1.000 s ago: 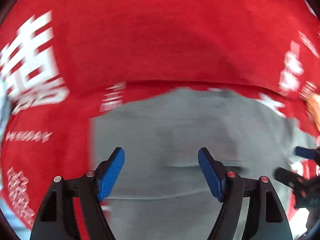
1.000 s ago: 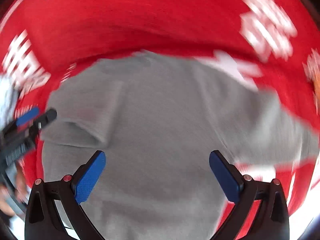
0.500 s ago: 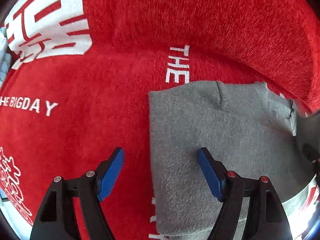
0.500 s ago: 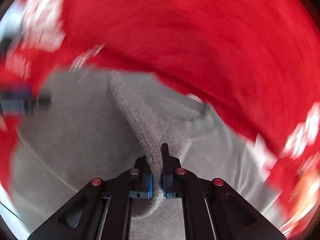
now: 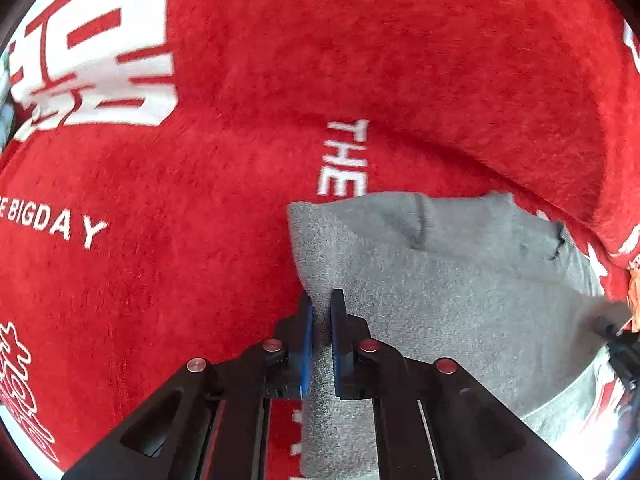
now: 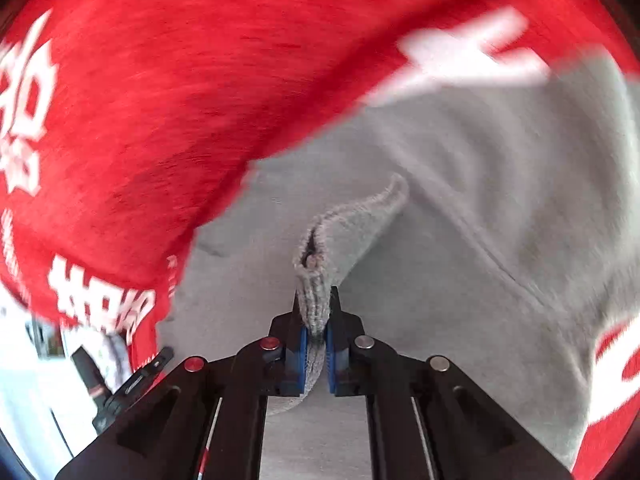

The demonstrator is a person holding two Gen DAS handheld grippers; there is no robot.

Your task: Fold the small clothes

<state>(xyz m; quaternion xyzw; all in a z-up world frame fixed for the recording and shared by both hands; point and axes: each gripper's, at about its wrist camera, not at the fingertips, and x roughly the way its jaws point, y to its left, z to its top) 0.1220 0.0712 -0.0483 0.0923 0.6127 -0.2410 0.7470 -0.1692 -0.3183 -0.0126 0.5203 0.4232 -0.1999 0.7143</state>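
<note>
A grey knitted garment lies on a red plush cloth with white lettering, which covers the surface beneath; whether that is a worktop or a bed cannot be told.

The left gripper has its jaws closing on the garment's left edge, with a thin strip of grey fabric between the blue pads. The right gripper has its jaws narrow and clamped on a raised ridge of the same garment, which stands up from the cloth in a fold.

Judged risks: the left bite is shallow and close to the edge, so the fabric could slip out once lifted. The right view is blurred, and a fast pull there could drag the garment askew or bunch it instead of folding it cleanly. Either pad might also catch the plush cloth underneath.

The red cloth lies open to the left and ahead. At the far right a raised red fold sits just beside the garment's corner and narrows the room there.
</note>
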